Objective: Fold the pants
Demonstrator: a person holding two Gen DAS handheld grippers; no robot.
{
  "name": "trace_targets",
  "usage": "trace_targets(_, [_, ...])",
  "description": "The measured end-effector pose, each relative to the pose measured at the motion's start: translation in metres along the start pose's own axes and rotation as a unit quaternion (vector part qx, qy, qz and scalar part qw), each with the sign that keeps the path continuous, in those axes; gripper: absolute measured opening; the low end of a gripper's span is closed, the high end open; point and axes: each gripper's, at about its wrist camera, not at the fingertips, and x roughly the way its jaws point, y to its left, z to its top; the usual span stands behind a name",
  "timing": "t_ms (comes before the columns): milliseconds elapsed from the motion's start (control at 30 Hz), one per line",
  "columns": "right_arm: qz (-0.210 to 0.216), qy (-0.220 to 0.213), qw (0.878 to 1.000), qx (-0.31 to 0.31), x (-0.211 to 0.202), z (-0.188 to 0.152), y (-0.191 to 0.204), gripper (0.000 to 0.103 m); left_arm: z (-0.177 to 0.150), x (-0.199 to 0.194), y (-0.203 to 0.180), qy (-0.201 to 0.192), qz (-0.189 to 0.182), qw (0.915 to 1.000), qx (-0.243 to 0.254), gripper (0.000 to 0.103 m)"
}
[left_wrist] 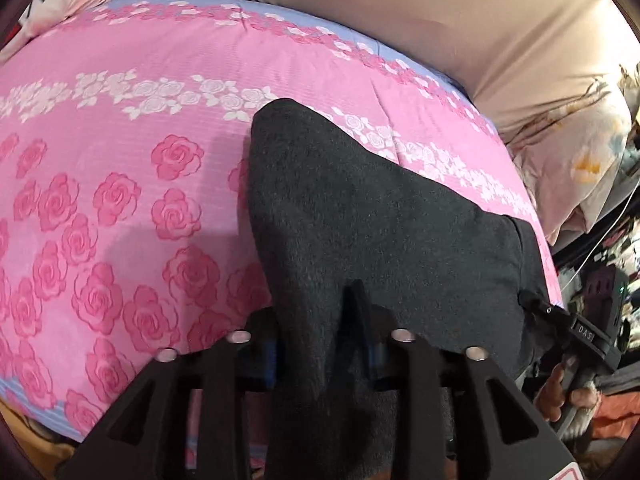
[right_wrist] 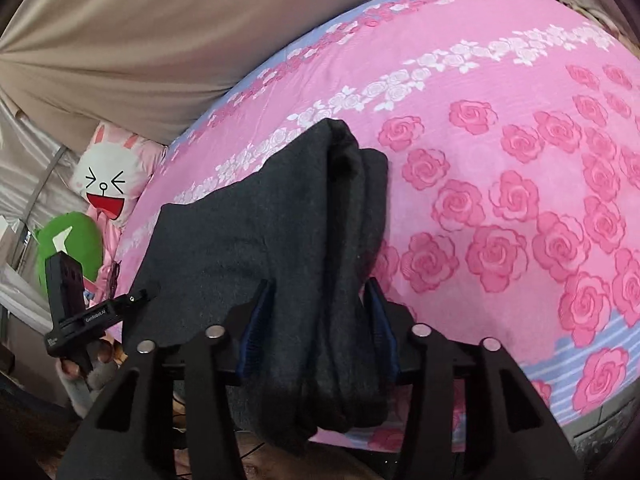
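Dark grey pants point(left_wrist: 360, 216) lie folded lengthwise on a pink rose-print bedsheet point(left_wrist: 120, 140). My left gripper point(left_wrist: 324, 320) is shut on the near edge of the pants, with cloth bunched between its fingers. The right gripper shows at the right edge of the left wrist view point(left_wrist: 576, 328). In the right wrist view my right gripper point(right_wrist: 320, 320) is shut on a thick bunch of the same pants point(right_wrist: 248, 232), with the cloth draped over and hanging below its jaws. The left gripper point(right_wrist: 92, 316) shows at the left of that view, at the other end of the pants' near edge.
A beige curtain point(left_wrist: 400, 8) hangs behind the bed. A rabbit-face pillow point(right_wrist: 106, 176) and a green cushion point(right_wrist: 70, 248) lie at one end of the bed. A floral pillow point(left_wrist: 572, 160) and clutter lie at the other end. The bed's near edge point(right_wrist: 580, 372) has blue stripes.
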Motion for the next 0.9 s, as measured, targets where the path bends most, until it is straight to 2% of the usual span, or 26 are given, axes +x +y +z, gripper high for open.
trace_targets(33, [0.003,0.003,1.000,-0.002,0.002,0.000,0.000,0.054,0.000,0.000,0.004,-0.001,-0.010,0.9999,-0.011,0.068])
trace_targets(67, [0.008,0.003,1.000,-0.007,0.004,0.001,0.001,0.058,-0.001,0.000,0.006,-0.009,-0.036,0.9992,-0.018,0.073])
trace_targets(100, [0.010,0.000,1.000,-0.010,0.006,0.001,0.003,0.060,-0.001,0.001,0.006,-0.012,-0.042,0.9989,-0.019,0.077])
trace_targets(133, [0.010,-0.004,1.000,-0.015,0.008,0.001,0.005,0.060,-0.001,0.002,0.003,-0.016,-0.037,0.9991,-0.017,0.077])
trace_targets(167, [0.014,-0.009,1.000,-0.017,0.011,0.002,0.006,0.051,-0.001,0.005,-0.001,-0.020,-0.035,0.9991,-0.012,0.075])
trace_targets(200, [0.018,-0.011,1.000,-0.013,0.016,0.004,0.006,0.045,0.001,0.008,-0.005,-0.022,-0.036,0.9991,-0.007,0.041])
trace_targets(233, [0.020,-0.013,1.000,-0.011,0.017,0.002,0.010,0.033,0.003,0.014,-0.008,-0.014,-0.021,0.9997,-0.004,0.029])
trace_targets(300, [0.024,-0.023,0.999,-0.011,0.016,0.002,0.020,0.028,0.009,0.005,-0.015,-0.030,-0.017,0.9994,0.008,0.014])
trace_targets(367, [0.035,-0.041,0.998,-0.027,0.000,0.005,0.032,0.027,0.014,-0.021,-0.026,-0.060,-0.039,0.9966,0.040,0.013])
trace_targets(433, [0.030,-0.050,0.997,-0.046,-0.010,0.006,0.040,0.027,0.017,-0.035,-0.036,-0.074,-0.042,0.9947,0.058,0.013])
trace_targets(500, [0.017,-0.046,0.998,-0.047,-0.007,0.003,0.038,0.027,0.016,-0.035,-0.039,-0.074,-0.032,0.9944,0.068,0.013])
trace_targets(567, [0.002,-0.021,1.000,-0.022,0.011,-0.003,0.020,0.027,0.012,-0.014,-0.030,-0.046,-0.021,0.9973,0.054,0.013])
trace_targets(667, [0.022,-0.021,1.000,0.004,0.014,-0.006,0.007,0.028,0.003,0.008,-0.020,-0.028,0.017,0.9984,0.045,0.013])
trace_targets(767, [0.008,-0.033,0.999,-0.023,0.006,-0.001,0.022,0.028,0.004,-0.003,-0.031,-0.045,0.031,0.9965,0.063,0.013])
trace_targets(900, [0.015,-0.061,0.997,-0.042,-0.010,0.013,0.042,0.028,0.017,-0.022,-0.054,-0.074,0.025,0.9928,0.091,0.013])
